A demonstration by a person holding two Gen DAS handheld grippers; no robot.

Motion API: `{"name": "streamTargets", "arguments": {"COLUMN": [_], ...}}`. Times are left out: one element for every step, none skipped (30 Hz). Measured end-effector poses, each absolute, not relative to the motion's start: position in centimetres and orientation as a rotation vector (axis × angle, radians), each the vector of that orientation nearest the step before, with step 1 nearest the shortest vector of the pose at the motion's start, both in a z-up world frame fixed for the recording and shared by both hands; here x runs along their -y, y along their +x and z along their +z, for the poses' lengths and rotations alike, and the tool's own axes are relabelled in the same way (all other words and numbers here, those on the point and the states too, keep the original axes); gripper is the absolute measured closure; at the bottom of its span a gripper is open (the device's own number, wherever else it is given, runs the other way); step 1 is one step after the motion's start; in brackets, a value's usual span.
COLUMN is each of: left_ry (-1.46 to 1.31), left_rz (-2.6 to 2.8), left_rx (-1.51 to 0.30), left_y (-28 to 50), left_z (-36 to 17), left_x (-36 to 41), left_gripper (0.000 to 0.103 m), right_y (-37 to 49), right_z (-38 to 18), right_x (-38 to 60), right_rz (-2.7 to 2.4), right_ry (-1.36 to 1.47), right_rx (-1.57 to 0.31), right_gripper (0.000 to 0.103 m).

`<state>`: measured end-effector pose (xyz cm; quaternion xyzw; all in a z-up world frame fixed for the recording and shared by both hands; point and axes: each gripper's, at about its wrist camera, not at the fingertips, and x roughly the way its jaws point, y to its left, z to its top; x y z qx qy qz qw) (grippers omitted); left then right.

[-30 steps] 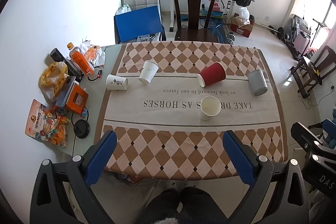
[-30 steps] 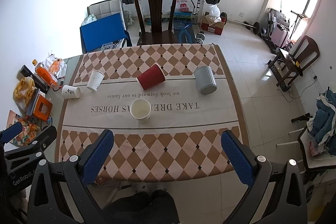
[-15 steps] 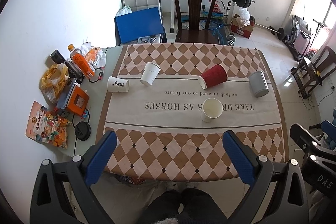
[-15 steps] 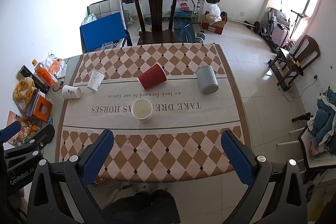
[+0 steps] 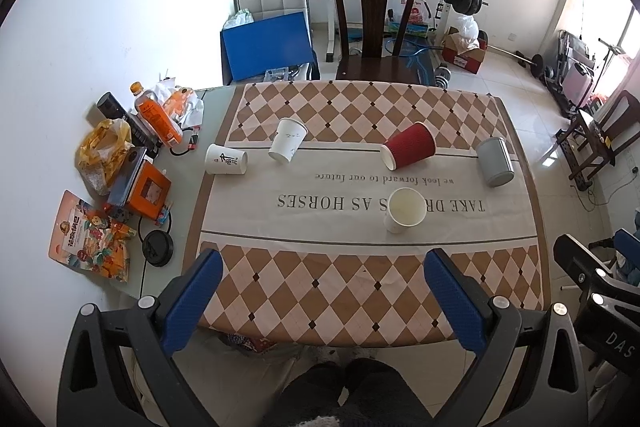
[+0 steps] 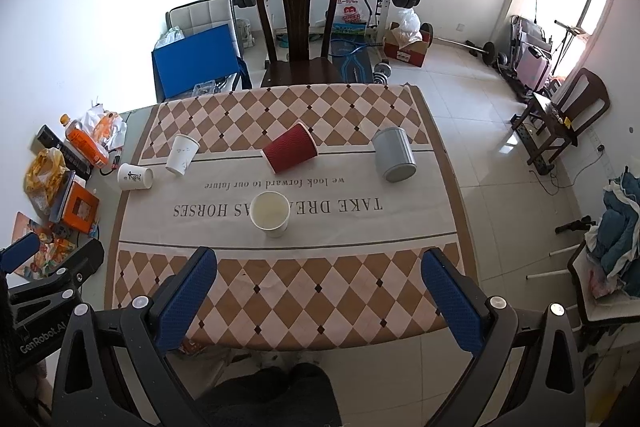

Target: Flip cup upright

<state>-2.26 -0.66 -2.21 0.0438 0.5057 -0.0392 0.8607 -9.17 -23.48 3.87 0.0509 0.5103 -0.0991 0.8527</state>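
Note:
Several cups are on the checkered tablecloth (image 5: 320,283). A white cup (image 5: 404,210) (image 6: 271,214) stands upright in the middle. A red ribbed cup (image 5: 409,151) (image 6: 290,153), a grey cup (image 5: 494,167) (image 6: 393,154) and two white paper cups (image 5: 287,145) (image 5: 225,159) lie on their sides. My left gripper (image 5: 320,299) is open and empty, high above the table's near edge. My right gripper (image 6: 320,297) is open and empty too, held at a similar height.
Snack bags, an orange bottle (image 5: 156,115), boxes and a black lid (image 5: 157,247) crowd the table's left end. A dark wooden chair (image 5: 374,27) stands at the far side, with a weight rack behind it. The other gripper shows at each view's edge.
Both grippers have drawn slightly back and up from the table, so the cups look a little farther away. No cup has moved.

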Motion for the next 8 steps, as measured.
{"name": "streamTargets", "arguments": {"left_ry": [0.091, 0.089, 0.09, 0.092, 0.09, 0.087, 0.087, 0.084], "left_rz": [-0.08, -0.078, -0.077, -0.075, -0.072, -0.073, -0.075, -0.076], "left_rx": [-1.063, -1.064, -1.062, -1.062, -1.062, -1.062, -1.062, -1.062], "left_y": [-2.11, -1.98, -1.97, -1.96, -1.86, -1.82, -1.76, -1.67], "left_z": [-2.28, -2.33, -2.34, -2.34, -2.38, -2.44, -2.42, -2.41], "left_x": [0.49, 0.37, 0.33, 0.32, 0.21, 0.05, 0.07, 0.04], "left_gripper": [0.0, 0.0, 0.0, 0.0, 0.0, 0.0, 0.0, 0.0], "right_y": [-9.21, -9.13, -9.06, -9.14, -8.87, -8.86, -8.7, -8.7], "right_z": [3.73, 3.86, 3.79, 3.66, 3.69, 3.63, 3.63, 3.62], "right_x": [23.44, 23.49, 23.43, 23.42, 23.19, 23.14, 23.02, 22.99], "right_rz": [-0.208, -0.207, -0.206, -0.204, -0.202, -0.2, -0.199, -0.198], "right_ry": [0.105, 0.108, 0.108, 0.107, 0.105, 0.104, 0.102, 0.102], "right_rx": [-1.075, -1.076, -1.077, -1.078, -1.08, -1.081, -1.082, -1.082], "right_gripper": [0.0, 0.0, 0.0, 0.0, 0.0, 0.0, 0.0, 0.0]}}
